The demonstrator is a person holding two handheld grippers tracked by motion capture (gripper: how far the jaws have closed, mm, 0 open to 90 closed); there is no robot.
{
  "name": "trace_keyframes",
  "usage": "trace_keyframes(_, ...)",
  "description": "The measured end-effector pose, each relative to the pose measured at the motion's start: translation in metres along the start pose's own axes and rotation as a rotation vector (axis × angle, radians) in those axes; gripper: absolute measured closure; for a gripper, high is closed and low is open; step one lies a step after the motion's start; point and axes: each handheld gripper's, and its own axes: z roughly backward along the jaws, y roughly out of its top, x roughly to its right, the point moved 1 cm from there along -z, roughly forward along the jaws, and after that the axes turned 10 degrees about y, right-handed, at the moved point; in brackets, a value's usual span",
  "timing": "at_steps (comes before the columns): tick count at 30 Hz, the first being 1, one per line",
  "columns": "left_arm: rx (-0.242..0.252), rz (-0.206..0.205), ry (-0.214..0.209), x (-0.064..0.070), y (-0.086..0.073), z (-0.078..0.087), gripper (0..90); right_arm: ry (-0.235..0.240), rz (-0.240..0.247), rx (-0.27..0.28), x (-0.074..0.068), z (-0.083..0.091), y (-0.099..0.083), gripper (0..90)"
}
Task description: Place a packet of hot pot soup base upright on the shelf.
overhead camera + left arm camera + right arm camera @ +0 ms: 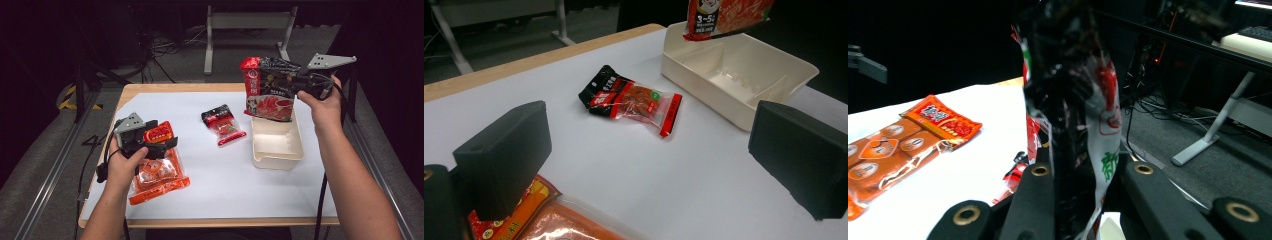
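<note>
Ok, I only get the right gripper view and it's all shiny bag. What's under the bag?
Observer: A cream tray. The big red and black packet, clamped in the right gripper, hangs over its far end.
Operator: Are there more packets near the tray?
Observer: Yes, a small red and black packet lies flat just left of it.
Operator: What's my other gripper doing?
Observer: The left gripper is open, with its jaws wide apart over the top end of the orange packet.
</note>
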Motion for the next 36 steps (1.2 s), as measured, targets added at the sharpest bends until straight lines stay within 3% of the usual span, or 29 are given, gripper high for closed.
trace_keyframes(11, 0.004, 0.016, 0.037, -0.006, -0.007, 0.013, 4.8, 0.011, 0.035, 0.023, 0.015, 0.002, -0.003, 81.3)
trace_keyframes(26, 0.008, 0.058, 0.115, -0.015, -0.022, 0.037, 4.5, 0.037, 0.046, 0.023, 0.039, -0.004, -0.017, 81.2)
trace_keyframes(36, 0.013, 0.066, 0.124, -0.017, -0.025, 0.041, 4.5, 0.043, 0.041, 0.022, 0.046, -0.013, -0.027, 80.8)
